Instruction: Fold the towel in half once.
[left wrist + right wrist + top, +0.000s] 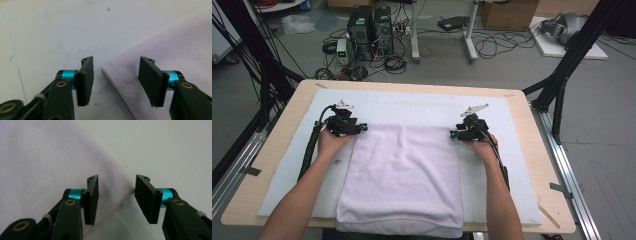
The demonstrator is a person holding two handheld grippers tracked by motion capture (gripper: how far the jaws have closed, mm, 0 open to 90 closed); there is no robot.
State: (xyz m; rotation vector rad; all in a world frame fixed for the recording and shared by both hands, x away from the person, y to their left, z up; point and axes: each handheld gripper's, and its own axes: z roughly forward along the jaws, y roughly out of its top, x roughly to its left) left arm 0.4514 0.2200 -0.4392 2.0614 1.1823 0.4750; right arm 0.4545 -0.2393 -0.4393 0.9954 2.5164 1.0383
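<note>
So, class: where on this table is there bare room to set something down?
A wide bare strip of white mat lies beyond the towel's far edge, between the left gripper and right gripper. Narrower strips run down each side of the towel. The two far corners are crowded by hands and open jaws.

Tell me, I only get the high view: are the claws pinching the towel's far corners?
Observer: No. In the left gripper view the left gripper stands open, the towel corner between its jaws, unpinched.
Operator: And the other claw?
Observer: The right gripper is open too, astride the towel's hemmed edge.
Operator: What's under the corner?
Observer: A white mat with faint blue pen marks.
</note>
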